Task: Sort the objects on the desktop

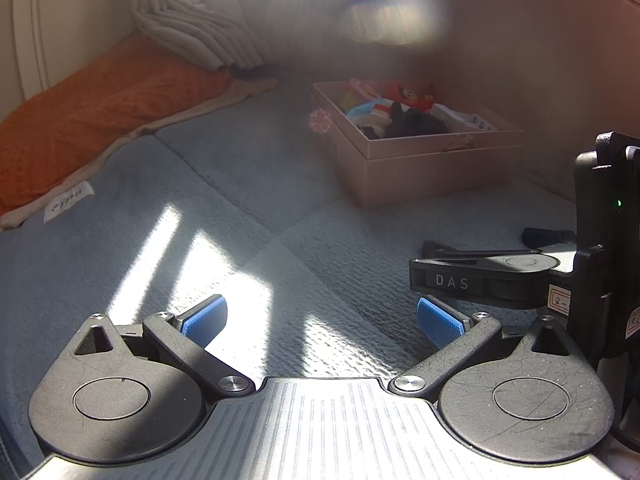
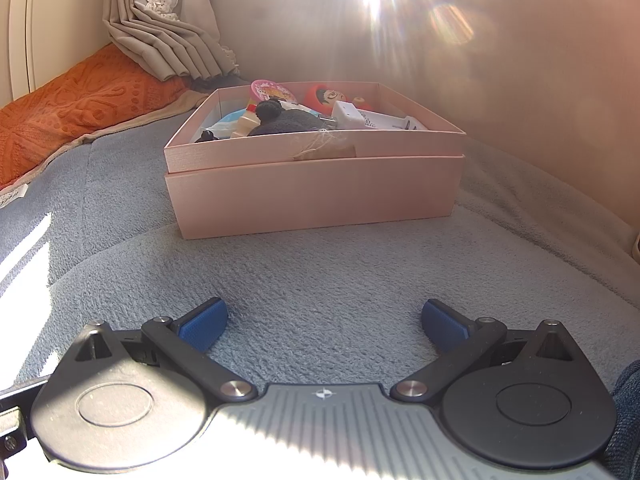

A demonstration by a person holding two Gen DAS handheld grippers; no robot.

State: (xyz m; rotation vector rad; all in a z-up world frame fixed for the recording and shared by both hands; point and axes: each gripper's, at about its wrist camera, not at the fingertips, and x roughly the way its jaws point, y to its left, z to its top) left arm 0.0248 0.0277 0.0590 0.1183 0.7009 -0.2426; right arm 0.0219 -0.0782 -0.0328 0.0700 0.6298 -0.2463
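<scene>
A pink cardboard box [image 2: 312,196] stands on the grey blanket ahead of my right gripper [image 2: 323,322], which is open and empty, low over the blanket. Inside the box lie several small things: a dark knitted item [image 2: 280,120], a red doll [image 2: 324,96], a white block [image 2: 350,114] and a pink round item [image 2: 272,90]. In the left wrist view the same box [image 1: 424,168] sits further off to the right. My left gripper [image 1: 322,320] is open with nothing between its blue pads. The other gripper's black body [image 1: 600,240] shows at the right edge.
An orange textured cushion [image 2: 72,104] lies at the left by a folded beige curtain [image 2: 168,32]. A beige wall backs the box. Sun patches fall on the grey blanket [image 1: 208,264]. A white label [image 1: 68,200] sits at the cushion's edge.
</scene>
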